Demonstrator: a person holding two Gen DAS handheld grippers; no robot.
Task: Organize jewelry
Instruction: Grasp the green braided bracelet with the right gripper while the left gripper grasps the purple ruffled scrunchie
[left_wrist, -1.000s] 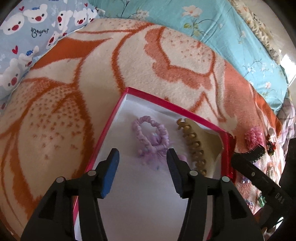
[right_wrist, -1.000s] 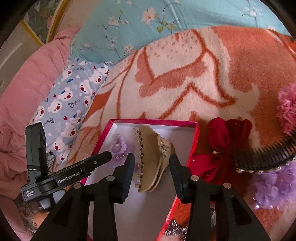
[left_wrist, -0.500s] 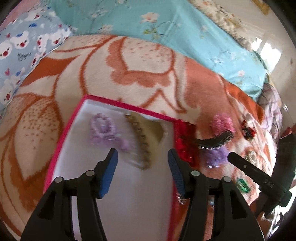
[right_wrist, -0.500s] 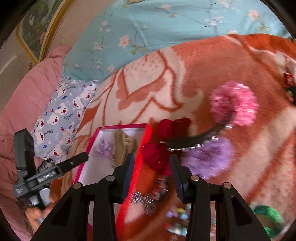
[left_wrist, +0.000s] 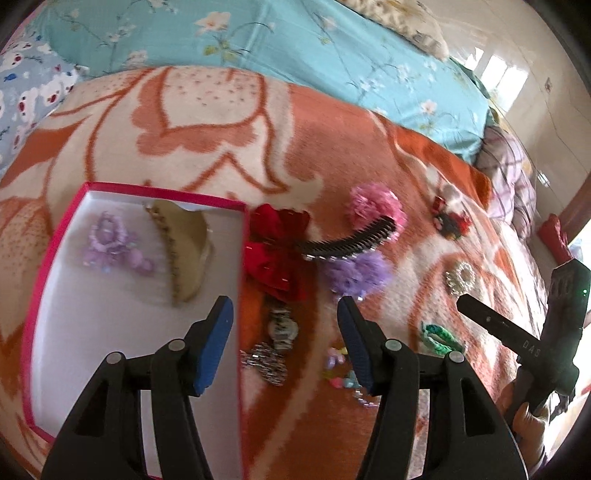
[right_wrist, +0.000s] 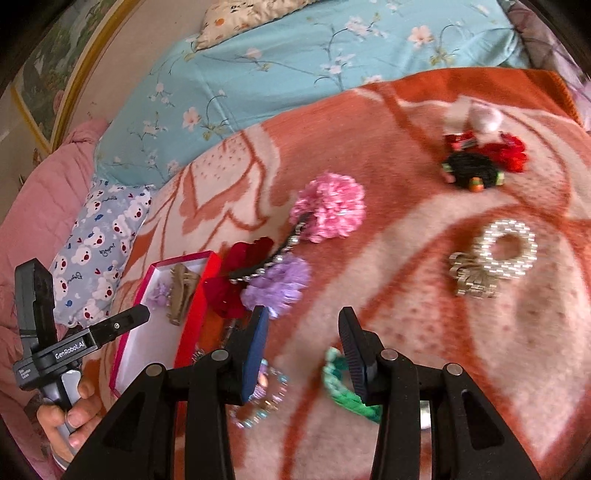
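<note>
Your left gripper (left_wrist: 284, 343) is wide open and holds nothing; it hangs over the blanket (left_wrist: 221, 122) just right of the red box (left_wrist: 55, 236), where the tan clip (left_wrist: 184, 243) and the purple scrunchie (left_wrist: 107, 240) already lie. Your right gripper (right_wrist: 303, 350) is also wide open and empty; the green band (right_wrist: 340, 391) lies beside its right finger, and the silver brooch (right_wrist: 495, 258), pink pompom (right_wrist: 328, 206) and red bow (right_wrist: 236, 273) rest on the blanket outside the box.
</note>
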